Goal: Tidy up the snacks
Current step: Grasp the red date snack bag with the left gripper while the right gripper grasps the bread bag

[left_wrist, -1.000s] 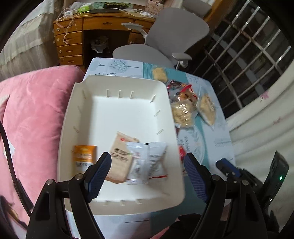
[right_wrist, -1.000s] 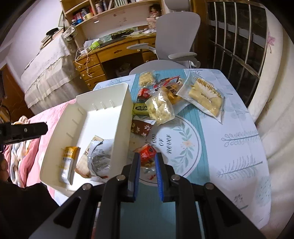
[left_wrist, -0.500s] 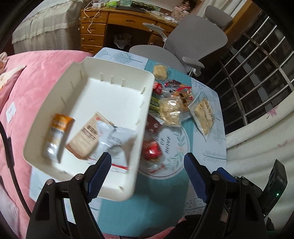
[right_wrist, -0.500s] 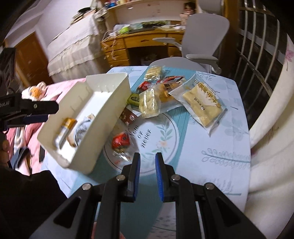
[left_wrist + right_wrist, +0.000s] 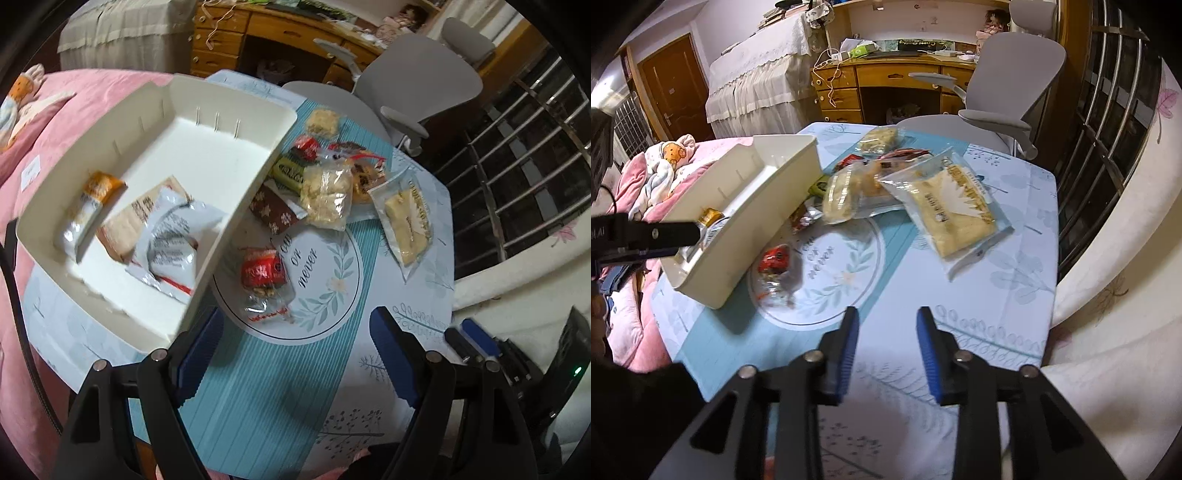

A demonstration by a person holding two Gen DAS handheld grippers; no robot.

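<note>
Step in hand: judged from the layout, picking the next loose snack off the table (image 5: 1015, 236) and dropping it into the white bin (image 5: 236, 218).
Nearest target: the red-wrapped snack (image 5: 263, 271), lying on the round "now or never" print just beside the bin's right wall, apart from the main pile.
Doing it well: come down over the red body of the packet, not its clear crinkled tail; straddle the narrow width; close gently, since the contents look crumbly; lift clear of the bin wall before crossing over it.
Left hand-held gripper (image 5: 291, 354): jaws spread wide, empty, hovering above the table edge, pointed toward the red snack and the bin corner.
Right hand-held gripper (image 5: 886, 345): jaws partly apart, holding nothing, low over the near side of the table, well short of the pile.
Bin contents: an orange-topped sachet (image 5: 88, 208), a tan packet (image 5: 129, 225) and a silver-white bag (image 5: 173, 243), overlapping near the front.
Still on the table: a large clear bag of pale pastry (image 5: 951, 206), a bag of puffed bites (image 5: 327, 195), a brown star-print bar (image 5: 275, 214) and several small wrapped sweets, bunched together beside the bin.
Risk: the bin sits at the table's left edge, next to the pink bedding (image 5: 74, 99); a nudge could shift it.
</note>
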